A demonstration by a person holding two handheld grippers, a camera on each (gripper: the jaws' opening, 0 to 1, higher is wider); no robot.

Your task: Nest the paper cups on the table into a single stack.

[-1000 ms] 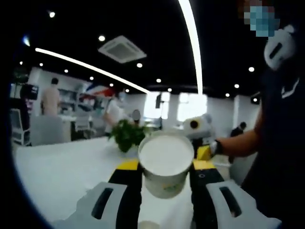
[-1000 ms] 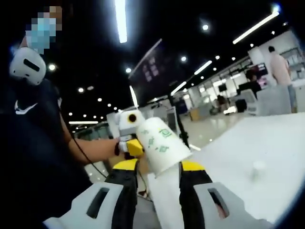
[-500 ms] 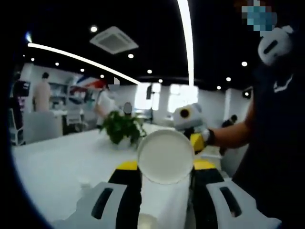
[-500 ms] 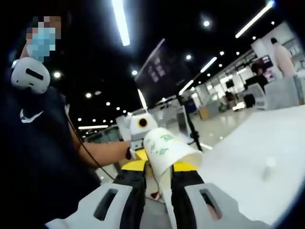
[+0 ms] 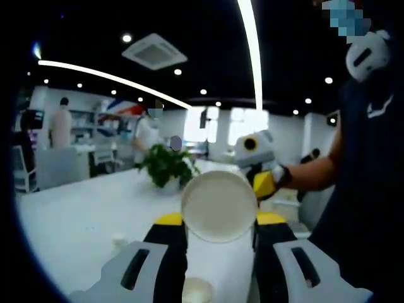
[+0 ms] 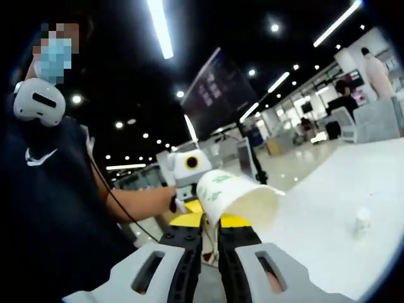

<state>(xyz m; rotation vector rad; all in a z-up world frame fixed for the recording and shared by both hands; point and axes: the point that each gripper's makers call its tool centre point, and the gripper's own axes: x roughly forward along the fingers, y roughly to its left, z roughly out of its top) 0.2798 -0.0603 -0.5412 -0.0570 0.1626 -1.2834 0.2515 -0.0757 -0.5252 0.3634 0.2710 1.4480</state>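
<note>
2 paper cups are pinched, 1 cup (image 5: 219, 206) by the left hand-held gripper (image 5: 219, 222), 1 (image 6: 237, 197) by the right hand-held gripper (image 6: 211, 222).

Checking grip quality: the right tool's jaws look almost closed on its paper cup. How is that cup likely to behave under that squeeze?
The paper cup probably dents easily: the right tool pinches it with narrow jaws and its mouth looks stretched. It seems light, held tilted by one edge. It may slip or pivot.

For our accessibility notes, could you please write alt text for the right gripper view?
The right gripper pinches the rim of a paper cup lying sideways. The left gripper faces it, above a white table.
</note>
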